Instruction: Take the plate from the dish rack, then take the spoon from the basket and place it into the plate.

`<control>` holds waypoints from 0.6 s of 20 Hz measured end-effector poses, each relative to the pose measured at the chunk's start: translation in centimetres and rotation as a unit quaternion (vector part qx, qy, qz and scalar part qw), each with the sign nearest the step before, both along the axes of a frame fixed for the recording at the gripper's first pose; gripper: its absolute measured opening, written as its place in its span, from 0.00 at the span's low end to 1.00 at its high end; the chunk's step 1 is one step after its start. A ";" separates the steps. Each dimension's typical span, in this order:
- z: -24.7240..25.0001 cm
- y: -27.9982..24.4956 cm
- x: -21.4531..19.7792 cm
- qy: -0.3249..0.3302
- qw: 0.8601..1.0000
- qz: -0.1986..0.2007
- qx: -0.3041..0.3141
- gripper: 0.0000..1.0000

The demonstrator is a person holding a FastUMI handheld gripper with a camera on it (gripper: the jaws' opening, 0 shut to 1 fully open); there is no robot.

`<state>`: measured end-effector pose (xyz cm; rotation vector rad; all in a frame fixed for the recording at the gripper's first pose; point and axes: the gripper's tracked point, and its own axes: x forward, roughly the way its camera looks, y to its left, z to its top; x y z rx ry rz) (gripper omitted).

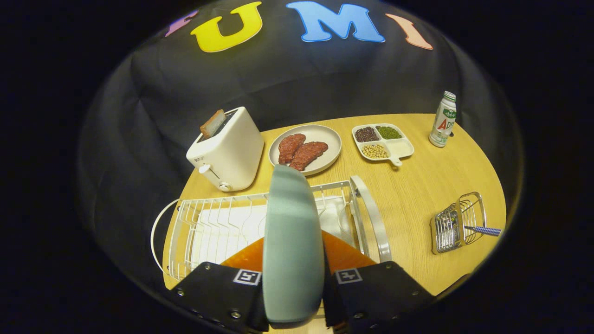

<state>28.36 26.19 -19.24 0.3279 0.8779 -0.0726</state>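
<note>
The hand-held gripper (293, 297) sits at the bottom centre of the frame, its two fingers pressed against either side of a grey-green plate (292, 241) that stands on edge between them. Behind the plate, a white wire dish rack (222, 222) rests on the light wood-grain worktop (417, 185), filling the lower left. At the lower right stands a small metal wire basket (457, 222), well apart from the rack, with the blue-patterned handle of a spoon (485, 230) poking out of it. In the upper left of the worktop is a white toaster (227, 150) with a slice of bread (212, 123) sticking up from its slot. Beside it lies a round beige dish (325, 139) carrying two reddish meat pieces (301, 150), then a white divided tray (401, 148) of beans and grains, and a small white bottle (443, 119) at the upper right. Black cloth walls the booth behind.
</note>
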 end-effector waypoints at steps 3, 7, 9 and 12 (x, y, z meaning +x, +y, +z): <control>-0.2 -0.4 -0.4 0.027 0.999 0.003 -0.043 0.37; 0.1 -0.8 -0.7 0.050 0.994 -0.016 -0.094 0.33; 0.5 -0.6 -0.3 0.057 0.991 -0.020 -0.120 0.32; 1.8 -0.2 -0.4 0.070 0.981 -0.022 -0.182 0.32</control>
